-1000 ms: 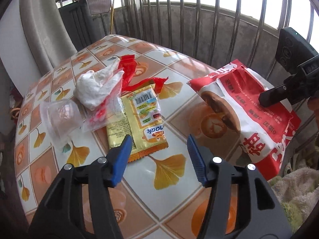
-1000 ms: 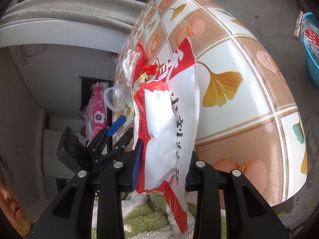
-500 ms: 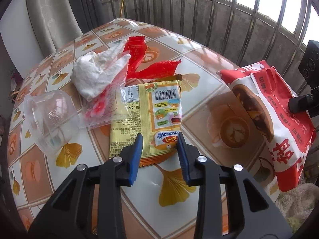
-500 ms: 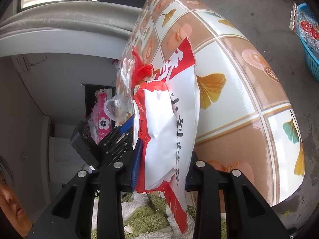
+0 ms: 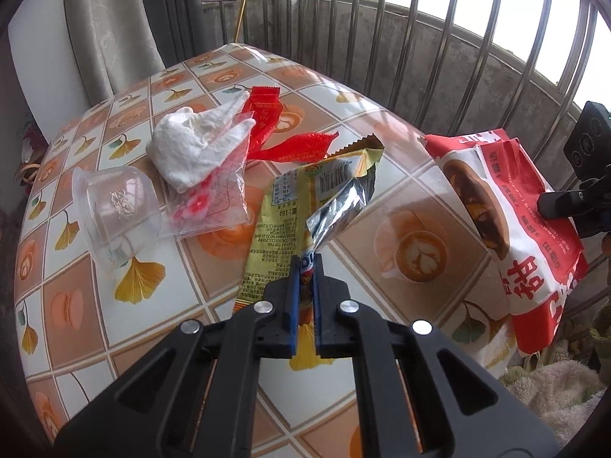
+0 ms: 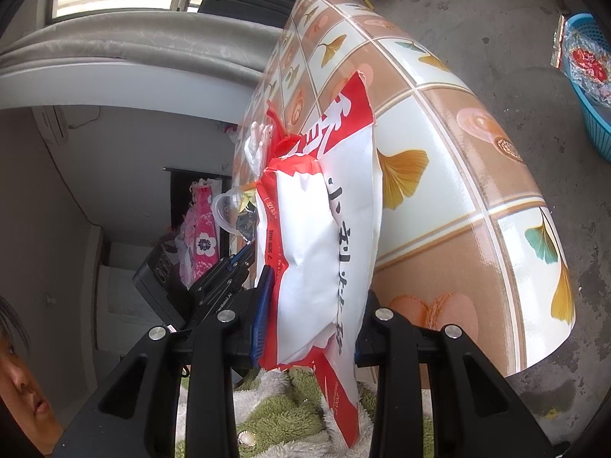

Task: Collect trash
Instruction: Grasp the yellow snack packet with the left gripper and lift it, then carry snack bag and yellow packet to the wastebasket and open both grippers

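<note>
Two grips show: the left gripper (image 5: 304,267) is clamped on the near end of the crumpled yellow foil snack wrapper (image 5: 305,206), its length running away across the tiled tabletop (image 5: 401,175), while the right gripper (image 6: 311,305) apparently squeezes the big red-and-white plastic bag (image 6: 324,229) at the table's edge.

Daylight comes through a metal railing (image 5: 401,38) behind the ginkgo-patterned counter (image 5: 343,110), a grey curtain (image 5: 103,34) hangs left, and a blue basket (image 6: 592,87) sits on the concrete floor (image 6: 496,11).
</note>
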Demonstrator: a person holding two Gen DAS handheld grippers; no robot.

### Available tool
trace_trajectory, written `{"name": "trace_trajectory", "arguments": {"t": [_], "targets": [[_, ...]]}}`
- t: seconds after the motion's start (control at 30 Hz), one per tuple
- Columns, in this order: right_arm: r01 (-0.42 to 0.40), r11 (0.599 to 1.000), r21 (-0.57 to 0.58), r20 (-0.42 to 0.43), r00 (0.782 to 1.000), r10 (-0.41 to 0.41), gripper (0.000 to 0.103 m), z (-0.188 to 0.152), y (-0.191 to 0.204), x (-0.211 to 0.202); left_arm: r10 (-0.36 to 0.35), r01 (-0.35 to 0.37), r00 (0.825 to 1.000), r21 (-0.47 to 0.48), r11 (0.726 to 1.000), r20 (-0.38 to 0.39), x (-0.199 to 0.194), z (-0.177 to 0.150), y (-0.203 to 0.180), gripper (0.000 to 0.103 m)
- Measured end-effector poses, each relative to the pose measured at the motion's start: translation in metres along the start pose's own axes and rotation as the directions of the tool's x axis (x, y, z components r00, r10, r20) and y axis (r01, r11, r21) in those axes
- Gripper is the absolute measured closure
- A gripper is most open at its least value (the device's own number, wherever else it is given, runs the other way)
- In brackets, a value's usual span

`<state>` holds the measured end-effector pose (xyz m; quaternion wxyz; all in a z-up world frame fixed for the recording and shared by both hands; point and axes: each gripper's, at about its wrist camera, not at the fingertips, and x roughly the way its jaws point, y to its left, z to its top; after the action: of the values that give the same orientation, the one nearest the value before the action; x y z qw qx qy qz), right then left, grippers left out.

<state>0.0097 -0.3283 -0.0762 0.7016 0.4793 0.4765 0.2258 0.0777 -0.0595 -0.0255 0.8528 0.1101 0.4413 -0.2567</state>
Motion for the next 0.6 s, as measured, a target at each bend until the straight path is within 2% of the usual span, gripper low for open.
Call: {"name": "trace_trajectory", "arguments": {"t": [0.2,0.4,0.53,0.6], "targets": [[-0.017,1.0,-0.011,0.062,0.998,0.018,0.071,0.001,0.0,-0.024,-0.049,0.049,0.997,0.011,0.999,0.054,-0.024,0.011,-0.015,0.1],[-0.008,1.0,0.001,0.153,0.988,0.008,0.071,0.006,-0.01,-0.058,-0.14,0.135,0.986,0.057,0.989,0.093,-0.033,0.04,-0.042,0.1],[0.01,0.999,0.034,0.235,0.972,-0.018,0.071,0.01,-0.024,-0.088,-0.21,0.201,0.974,0.103,0.974,0.085,-0.021,0.071,-0.065,0.1],[0.02,0.998,0.063,0.289,0.957,-0.038,0.071,0.012,-0.033,-0.107,-0.247,0.237,0.966,0.131,0.963,0.07,-0.012,0.089,-0.08,0.1]]}}
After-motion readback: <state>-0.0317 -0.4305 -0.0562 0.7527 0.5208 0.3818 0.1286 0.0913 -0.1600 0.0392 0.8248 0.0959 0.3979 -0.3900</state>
